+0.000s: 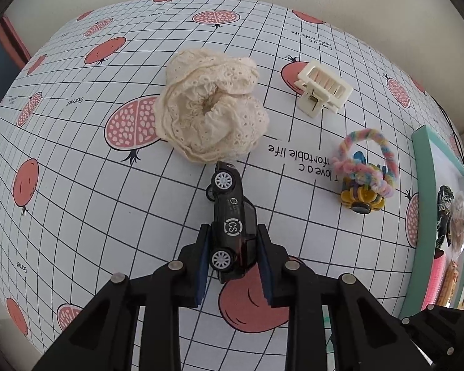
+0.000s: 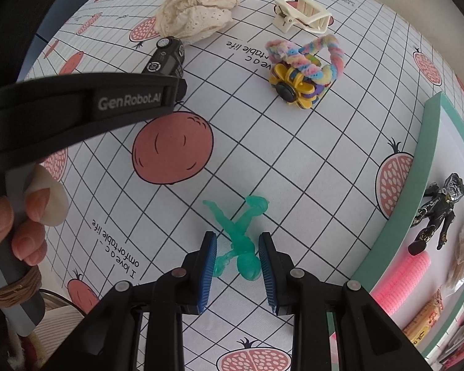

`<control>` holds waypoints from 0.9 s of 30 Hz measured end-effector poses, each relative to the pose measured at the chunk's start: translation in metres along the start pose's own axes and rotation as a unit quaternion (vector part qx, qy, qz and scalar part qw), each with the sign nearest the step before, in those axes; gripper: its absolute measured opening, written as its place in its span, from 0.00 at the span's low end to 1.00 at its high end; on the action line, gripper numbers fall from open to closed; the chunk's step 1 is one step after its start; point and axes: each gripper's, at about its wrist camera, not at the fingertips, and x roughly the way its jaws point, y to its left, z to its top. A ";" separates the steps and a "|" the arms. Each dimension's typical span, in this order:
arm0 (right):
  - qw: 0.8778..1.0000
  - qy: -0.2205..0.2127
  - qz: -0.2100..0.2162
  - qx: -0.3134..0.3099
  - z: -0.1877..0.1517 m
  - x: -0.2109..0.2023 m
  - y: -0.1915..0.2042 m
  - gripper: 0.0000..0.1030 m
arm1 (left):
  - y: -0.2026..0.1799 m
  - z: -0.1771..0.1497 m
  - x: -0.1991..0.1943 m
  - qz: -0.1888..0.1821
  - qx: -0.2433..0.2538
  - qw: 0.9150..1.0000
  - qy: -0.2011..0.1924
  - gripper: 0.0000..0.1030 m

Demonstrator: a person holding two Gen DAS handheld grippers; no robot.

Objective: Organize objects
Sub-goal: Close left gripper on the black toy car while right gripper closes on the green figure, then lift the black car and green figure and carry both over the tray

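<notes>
Both tongs point down at the table. Left gripper [image 1: 233, 249] pinches the black toy car [image 1: 231, 221] by its sides, near the back wheel. Right gripper [image 2: 237, 256] has the green toy man [image 2: 242, 241] between its blue pads, which look like they squeeze its head. Car is hard and smooth, so it may slip. Little man looks light and bendy. Nearby lie the lace scrunchie [image 1: 212, 113], the white hair clip [image 1: 323, 88] and the green tray [image 2: 417, 185].

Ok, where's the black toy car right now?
Left wrist view, centre: black toy car between the left gripper pads, just below the cream scrunchie.
</notes>
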 end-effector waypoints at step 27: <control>0.998 -0.047 0.021 0.029 0.000 -0.048 -0.029 0.29 | -0.003 0.007 -0.043 -0.012 -0.005 0.999 -0.042 0.28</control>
